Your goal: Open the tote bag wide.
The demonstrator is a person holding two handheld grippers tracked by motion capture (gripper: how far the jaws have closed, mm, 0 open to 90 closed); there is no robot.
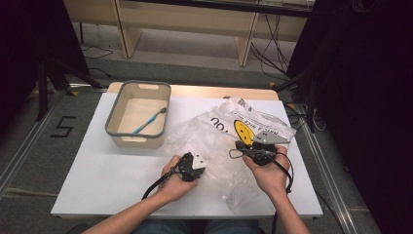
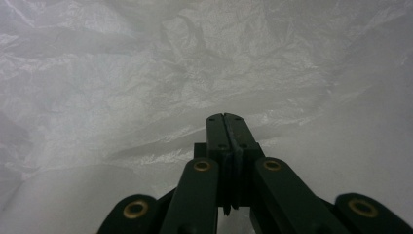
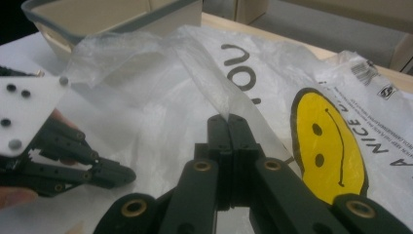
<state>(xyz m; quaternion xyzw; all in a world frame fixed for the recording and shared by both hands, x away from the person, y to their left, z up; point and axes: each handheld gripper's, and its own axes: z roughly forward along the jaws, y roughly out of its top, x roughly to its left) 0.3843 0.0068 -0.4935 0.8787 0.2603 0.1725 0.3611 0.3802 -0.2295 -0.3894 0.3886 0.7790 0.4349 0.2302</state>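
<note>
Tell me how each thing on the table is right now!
plastic bag: crumpled, lying flat, one strip pulled up.
right gripper: shut on the plastic bag's strip.
left gripper: shut, against the bag; grip unclear.
bin: upright, open top.
toothbrush: lying slanted inside the bin.

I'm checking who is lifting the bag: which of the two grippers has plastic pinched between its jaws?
The right gripper: a strip of the plastic bag rises from its shut jaws. The left gripper is shut too, with no plastic visibly caught.

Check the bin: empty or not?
Not empty. The bin holds a blue toothbrush lying slantwise on its floor; nothing else shows inside.
</note>
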